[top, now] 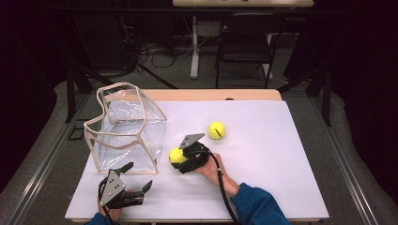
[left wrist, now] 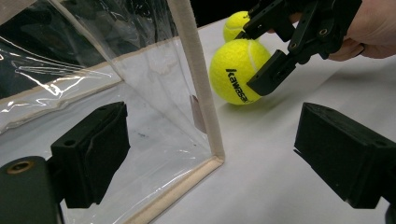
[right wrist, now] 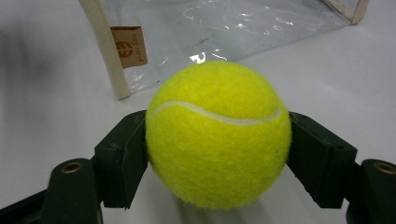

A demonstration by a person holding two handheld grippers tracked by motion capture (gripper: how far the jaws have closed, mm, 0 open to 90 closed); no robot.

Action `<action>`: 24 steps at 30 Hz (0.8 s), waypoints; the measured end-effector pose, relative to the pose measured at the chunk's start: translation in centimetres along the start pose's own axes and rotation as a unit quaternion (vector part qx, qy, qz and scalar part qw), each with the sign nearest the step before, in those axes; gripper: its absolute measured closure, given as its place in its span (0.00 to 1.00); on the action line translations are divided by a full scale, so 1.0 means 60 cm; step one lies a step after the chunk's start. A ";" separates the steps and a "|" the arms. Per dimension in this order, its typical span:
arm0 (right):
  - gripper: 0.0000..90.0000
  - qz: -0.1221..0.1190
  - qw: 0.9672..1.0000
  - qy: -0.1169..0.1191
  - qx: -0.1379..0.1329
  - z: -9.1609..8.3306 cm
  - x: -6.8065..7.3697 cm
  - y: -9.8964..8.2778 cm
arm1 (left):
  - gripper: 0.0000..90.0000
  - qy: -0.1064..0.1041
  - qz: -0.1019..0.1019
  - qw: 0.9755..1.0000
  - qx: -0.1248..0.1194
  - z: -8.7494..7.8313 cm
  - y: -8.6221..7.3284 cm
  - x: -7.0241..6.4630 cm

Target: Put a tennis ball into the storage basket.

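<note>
**One ball gripped, the bag waiting beside it**

From the high view, my right gripper [top: 180, 159] sits near the middle of the white table [top: 263, 178], clamped on a yellow tennis ball [top: 177, 155] just beside the lower right corner of the clear plastic bag [top: 126, 129]. I judge the ball is bound for that bag, which stands with its cloth-trimmed mouth open to the top. A second tennis ball [top: 217, 130] lies apart, farther back and to the right, untouched. My left gripper [top: 127, 183] rests at the near edge, just in front of the bag, jaws spread wide and holding nothing, probably placed there to steady the bag when the ball goes in.

In the left gripper view, my own two jaws stand well apart, one behind the bag's clear wall [left wrist: 154, 79], one over bare table. Past the bag's beige corner seam [left wrist: 198, 88], the right gripper [left wrist: 261, 58] pinches the ball [left wrist: 233, 70] low against the table, with the other ball [left wrist: 239, 23] behind it.

In the right gripper view, the pads press both sides of the ball [right wrist: 217, 135] at its widest line, a hold that should keep it from rolling out. The bag [right wrist: 233, 28] and its small brown label [right wrist: 129, 46] lie just beyond.
</note>
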State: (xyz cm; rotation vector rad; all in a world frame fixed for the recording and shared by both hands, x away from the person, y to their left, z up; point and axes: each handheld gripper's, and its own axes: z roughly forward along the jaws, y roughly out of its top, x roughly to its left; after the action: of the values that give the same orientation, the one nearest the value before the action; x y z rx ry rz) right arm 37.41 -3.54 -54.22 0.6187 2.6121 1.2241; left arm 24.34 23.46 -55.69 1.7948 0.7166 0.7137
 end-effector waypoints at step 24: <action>0.29 -0.009 1.000 -0.007 -0.013 -0.013 0.002 -0.001 | 0.11 0.000 0.000 1.000 0.000 0.000 0.000 0.000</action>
State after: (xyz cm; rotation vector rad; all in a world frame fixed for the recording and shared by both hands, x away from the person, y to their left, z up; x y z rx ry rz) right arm 37.02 -4.04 -53.78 0.5956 2.5809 1.2430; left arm 24.35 23.47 -55.70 1.7955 0.7176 0.7143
